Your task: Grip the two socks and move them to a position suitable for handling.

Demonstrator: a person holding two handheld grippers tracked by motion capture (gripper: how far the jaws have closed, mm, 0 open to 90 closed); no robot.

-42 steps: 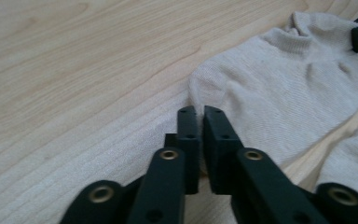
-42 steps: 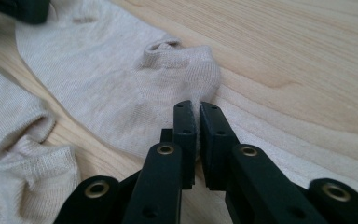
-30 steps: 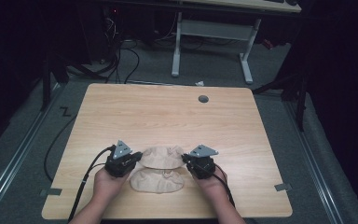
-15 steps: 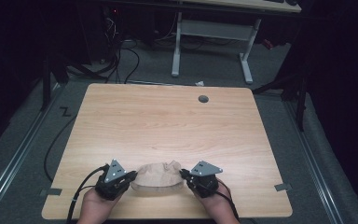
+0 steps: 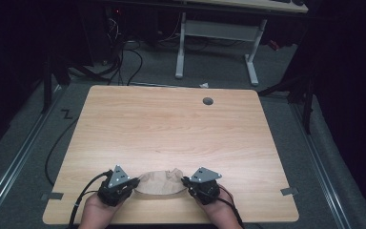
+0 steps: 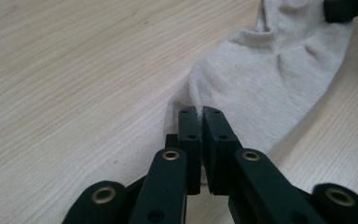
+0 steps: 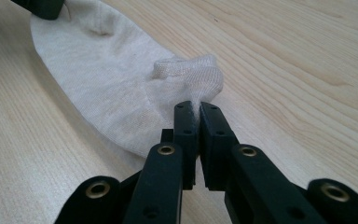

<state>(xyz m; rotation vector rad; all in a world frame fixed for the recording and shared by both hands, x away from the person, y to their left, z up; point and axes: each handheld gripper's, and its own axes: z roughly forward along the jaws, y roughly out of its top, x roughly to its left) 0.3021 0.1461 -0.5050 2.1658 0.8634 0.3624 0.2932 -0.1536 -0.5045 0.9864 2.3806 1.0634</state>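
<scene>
A beige sock (image 5: 159,184) lies near the front edge of the wooden table (image 5: 171,129), stretched between my two grippers. My left gripper (image 5: 132,185) is shut on the sock's left end; in the left gripper view its jaws pinch the fabric edge (image 6: 199,111), and the sock (image 6: 265,88) runs away up to the right. My right gripper (image 5: 187,182) is shut on the right end; in the right gripper view the bunched cuff (image 7: 191,74) sits just past the closed jaws (image 7: 195,108). The other gripper's tip (image 7: 42,7) shows at the sock's far end.
A round cable hole (image 5: 208,101) sits near the table's far edge. Beyond the table stand a white desk frame (image 5: 217,43) and cables on the floor. Cables trail from both grippers off the front edge. Bits of tape (image 5: 289,192) mark the front corners.
Both grippers have pulled the sock toward the front edge of the table. The sock is now flatter and more stretched between them.
</scene>
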